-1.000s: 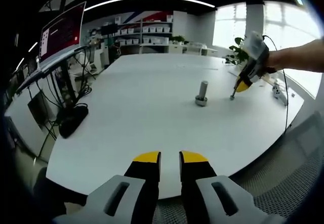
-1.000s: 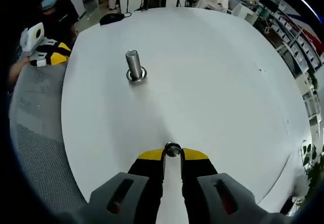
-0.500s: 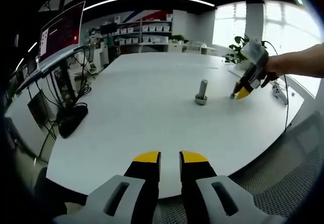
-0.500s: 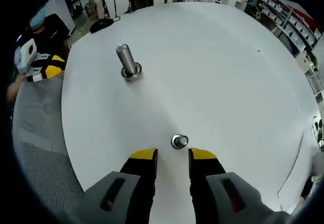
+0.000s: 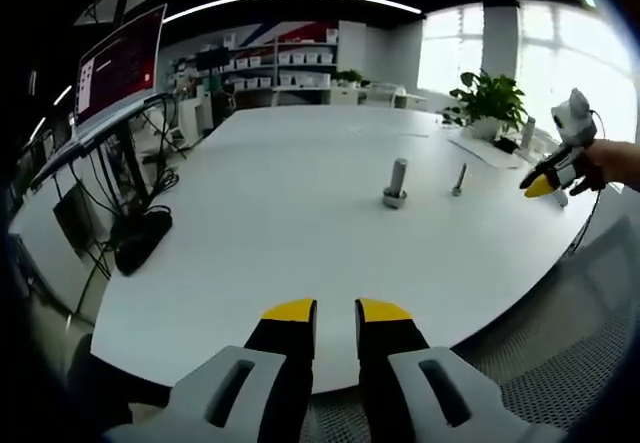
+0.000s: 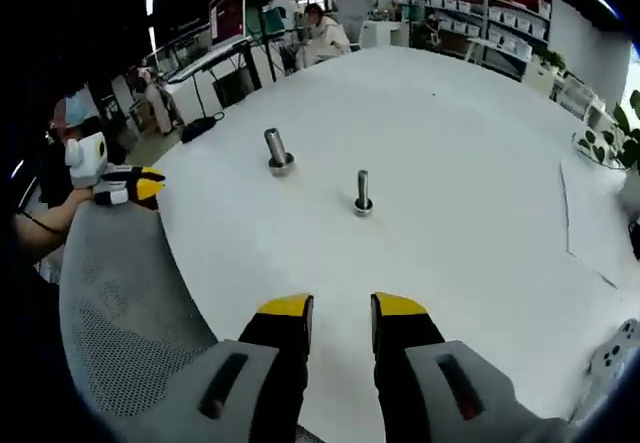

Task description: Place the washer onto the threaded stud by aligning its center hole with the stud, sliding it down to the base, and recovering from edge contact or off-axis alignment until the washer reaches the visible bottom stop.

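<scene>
Right gripper (image 6: 340, 308) hangs over the white table (image 6: 470, 233) with jaws parted, gripping nothing. Ahead stands a thin stud (image 6: 363, 191) with the washer (image 6: 363, 205) at its base, a thicker bolt (image 6: 277, 151) nearby. Left gripper (image 5: 335, 311) is likewise parted and empty at the table edge.

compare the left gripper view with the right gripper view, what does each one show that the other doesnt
Left gripper view alone: a red monitor screen seen face-on, a dark mouse-like object at the table edge, and a potted plant by bright windows.

Right gripper view alone: a seated person beyond the table and a flat sheet lying on it.

Both: the white table, the thick threaded stud and the thinner stud standing apart, plus each view's own empty gripper and the other gripper off the table edge.
</scene>
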`<state>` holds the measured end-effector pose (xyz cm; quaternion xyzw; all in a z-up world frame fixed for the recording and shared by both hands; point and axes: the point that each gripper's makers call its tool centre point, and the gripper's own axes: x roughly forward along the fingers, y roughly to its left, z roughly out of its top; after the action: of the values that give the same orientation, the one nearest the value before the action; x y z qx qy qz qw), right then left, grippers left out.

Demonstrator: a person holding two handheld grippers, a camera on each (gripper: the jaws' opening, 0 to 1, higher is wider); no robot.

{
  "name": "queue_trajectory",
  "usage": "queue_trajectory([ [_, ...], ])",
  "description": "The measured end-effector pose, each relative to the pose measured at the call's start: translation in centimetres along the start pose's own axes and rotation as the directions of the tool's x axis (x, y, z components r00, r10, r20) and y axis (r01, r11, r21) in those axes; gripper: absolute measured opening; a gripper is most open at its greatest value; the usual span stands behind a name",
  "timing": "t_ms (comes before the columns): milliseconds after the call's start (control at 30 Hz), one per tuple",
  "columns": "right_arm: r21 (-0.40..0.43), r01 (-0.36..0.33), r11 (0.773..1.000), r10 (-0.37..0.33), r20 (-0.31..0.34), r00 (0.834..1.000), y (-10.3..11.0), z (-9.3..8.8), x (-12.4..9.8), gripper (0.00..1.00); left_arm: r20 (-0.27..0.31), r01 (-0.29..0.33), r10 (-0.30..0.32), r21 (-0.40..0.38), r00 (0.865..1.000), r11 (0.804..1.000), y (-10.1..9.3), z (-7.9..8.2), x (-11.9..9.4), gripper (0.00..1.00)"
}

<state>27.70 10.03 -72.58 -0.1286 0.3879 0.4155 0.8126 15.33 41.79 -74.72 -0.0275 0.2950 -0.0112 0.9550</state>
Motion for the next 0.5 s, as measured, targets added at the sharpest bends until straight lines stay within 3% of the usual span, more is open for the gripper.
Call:
queue_trajectory([
  [67, -0.007, 0.034, 0.999, -0.034, 0.038, 0.999, 0.5, -0.3, -1.1, 0.25, -0.002, 0.004, -0.004, 0.002, 1.0, 1.0, -0.1, 0.0, 0.0, 0.13],
  [233, 0.1, 0.095, 0.99, -0.11, 0.161, 0.981, 1.9, -0.2, -3.1, 0.25, 0.008, 0.016, -0.016, 0.001, 1.0, 1.0, -0.3, 0.2, -0.1, 0.15],
  [500, 0.128, 0.155, 0.98, -0.171, 0.124, 0.977, 3.8, -2.4, -3.4, 0.26, 0.022, 0.012, -0.012, -0.004, 1.0, 1.0, -0.2, 0.4, -0.1, 0.16],
])
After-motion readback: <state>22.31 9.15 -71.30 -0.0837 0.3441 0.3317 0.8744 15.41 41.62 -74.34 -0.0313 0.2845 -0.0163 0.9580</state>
